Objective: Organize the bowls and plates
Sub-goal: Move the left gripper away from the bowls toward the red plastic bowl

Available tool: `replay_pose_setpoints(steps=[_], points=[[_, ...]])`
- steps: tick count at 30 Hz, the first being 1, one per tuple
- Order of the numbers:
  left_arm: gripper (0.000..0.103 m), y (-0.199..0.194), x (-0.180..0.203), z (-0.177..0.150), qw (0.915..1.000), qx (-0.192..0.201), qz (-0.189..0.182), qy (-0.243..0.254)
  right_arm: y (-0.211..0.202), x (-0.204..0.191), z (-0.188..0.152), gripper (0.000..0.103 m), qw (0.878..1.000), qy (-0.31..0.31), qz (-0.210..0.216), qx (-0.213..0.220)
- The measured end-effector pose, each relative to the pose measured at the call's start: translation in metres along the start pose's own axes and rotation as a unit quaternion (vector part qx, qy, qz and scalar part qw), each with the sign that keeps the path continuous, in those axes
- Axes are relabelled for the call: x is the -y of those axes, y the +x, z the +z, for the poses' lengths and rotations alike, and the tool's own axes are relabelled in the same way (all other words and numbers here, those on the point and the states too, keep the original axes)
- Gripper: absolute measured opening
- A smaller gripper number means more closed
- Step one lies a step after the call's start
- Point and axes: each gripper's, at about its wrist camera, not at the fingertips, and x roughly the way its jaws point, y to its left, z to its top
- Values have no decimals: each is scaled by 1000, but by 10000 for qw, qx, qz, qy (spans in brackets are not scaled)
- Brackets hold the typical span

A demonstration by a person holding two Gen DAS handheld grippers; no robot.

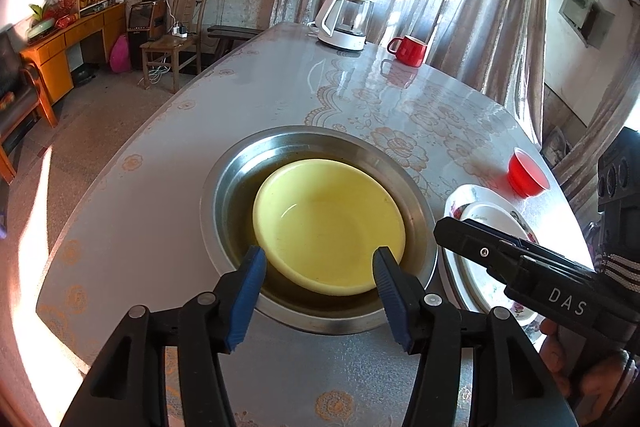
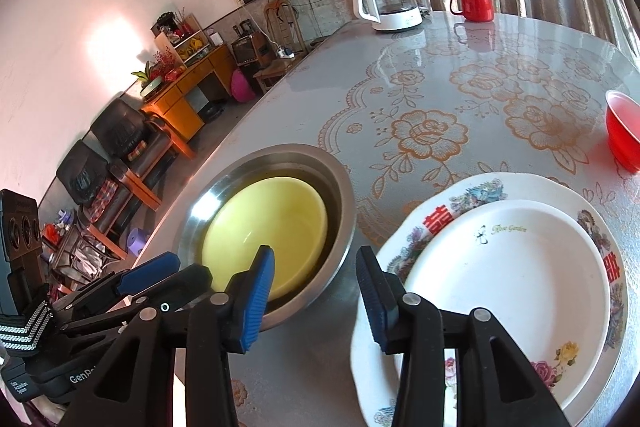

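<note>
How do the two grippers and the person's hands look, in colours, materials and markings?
Both the left gripper and the right gripper have black plastic linkage arms with silver pivot pins and blue ribbed fingertips. The right gripper's body bears white letters "DAS"; the left one's shows "GenRo", cut off. Black-and-white striped knit cuffs show at both wrists, and the right hand is bare.

The red bowl (image 2: 624,135) is cut off by the right wrist view's edge.
</note>
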Motion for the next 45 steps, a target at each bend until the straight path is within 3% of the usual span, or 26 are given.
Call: replay_pose_setpoints(steps=[14,30,40,45], points=[[60,4,28,6,9993,-25,-168,337,-18,28,-3,44,9992,353,-151,138],[61,41,126,29,9897,-351,-606,1245,-69,110,-13,45,9877,1266,-618,673],[61,85,170,56,9881,-827,-624,1140,-85,176,-6,45,9781,1679,-987,728],[61,103,183,76,9903,-849,-457,997,-96,204,7,45,9738,1792,-1150,797]])
